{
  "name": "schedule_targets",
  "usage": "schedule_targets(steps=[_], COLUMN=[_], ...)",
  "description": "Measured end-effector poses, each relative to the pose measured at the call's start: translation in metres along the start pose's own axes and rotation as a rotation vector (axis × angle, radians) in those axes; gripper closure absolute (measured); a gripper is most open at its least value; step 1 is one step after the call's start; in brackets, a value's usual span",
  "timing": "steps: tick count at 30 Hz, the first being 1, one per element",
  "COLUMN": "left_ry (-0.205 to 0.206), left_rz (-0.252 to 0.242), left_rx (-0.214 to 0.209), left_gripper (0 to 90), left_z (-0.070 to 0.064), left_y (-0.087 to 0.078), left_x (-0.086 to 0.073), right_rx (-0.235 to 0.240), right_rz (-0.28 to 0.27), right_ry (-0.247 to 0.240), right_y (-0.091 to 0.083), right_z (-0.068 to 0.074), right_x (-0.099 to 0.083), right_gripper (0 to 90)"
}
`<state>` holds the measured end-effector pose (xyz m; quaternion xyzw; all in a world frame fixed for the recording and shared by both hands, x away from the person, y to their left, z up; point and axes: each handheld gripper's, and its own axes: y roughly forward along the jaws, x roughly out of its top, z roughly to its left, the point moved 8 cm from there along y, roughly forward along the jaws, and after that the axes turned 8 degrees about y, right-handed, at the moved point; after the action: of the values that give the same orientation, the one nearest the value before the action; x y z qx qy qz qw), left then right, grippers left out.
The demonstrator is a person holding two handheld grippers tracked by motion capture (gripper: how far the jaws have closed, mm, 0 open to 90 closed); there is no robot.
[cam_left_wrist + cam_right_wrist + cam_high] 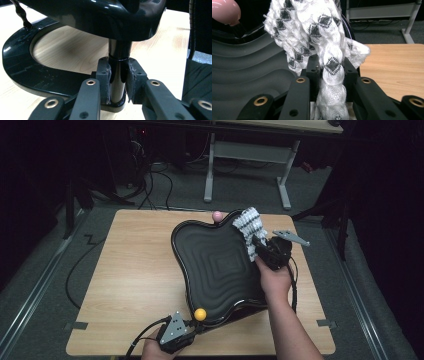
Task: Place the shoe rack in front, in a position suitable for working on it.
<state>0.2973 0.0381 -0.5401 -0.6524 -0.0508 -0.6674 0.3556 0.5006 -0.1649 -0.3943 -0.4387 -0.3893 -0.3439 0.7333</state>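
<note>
While my left gripper (117, 82) clamps the tray's post (119, 72), my right gripper (331, 75), closed on the cloth (248, 227), should wipe the black tray (215, 265) along its ridges, pressing lightly at the far right rim.

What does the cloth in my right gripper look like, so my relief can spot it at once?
Start at the wavy black tray on the wooden table. At its far right rim, the right gripper is shut on a cloth. It is white, knitted and bumpy with dark diamond marks, unlike the smooth pink ball beside it.
</note>
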Motion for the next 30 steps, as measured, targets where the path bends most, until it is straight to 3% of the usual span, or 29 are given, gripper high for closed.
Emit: schedule_targets(steps=[3,10,14,18,25,28,30], left_ry=[0.001,-0.001,0.000,0.001,0.001,0.001,0.001], left_rz=[0.000,0.000,-0.001,-0.001,-0.002,-0.002,-0.002], left_rx=[-0.003,-0.010,-0.010,-0.011,-0.013,-0.012,-0.013], left_gripper=[74.5,74.5,74.5,74.5,74.5,74.5,74.5], left_z=[0.000,0.000,0.000,0.000,0.000,0.000,0.000], left_y=[0.000,0.000,0.000,0.000,0.001,0.001,0.001], left_x=[0.000,0.000,0.000,0.000,0.000,0.000,0.000], right_rx=[0.024,0.139,0.159,0.139,0.022,0.017,0.010], right_rz=[0.002,0.029,0.034,0.032,0.007,0.007,0.007], right_ry=[0.002,-0.065,-0.096,-0.089,-0.016,0.001,-0.016], right_y=[0.003,0.008,0.008,0.010,0.010,0.011,0.012], right_z=[0.007,0.054,0.069,0.058,0.009,0.003,0.006], right_x=[-0.001,-0.012,-0.016,-0.011,0.005,0.008,0.008], right_gripper=[74.6,75.4,75.5,75.3,75.1,75.1,75.0])
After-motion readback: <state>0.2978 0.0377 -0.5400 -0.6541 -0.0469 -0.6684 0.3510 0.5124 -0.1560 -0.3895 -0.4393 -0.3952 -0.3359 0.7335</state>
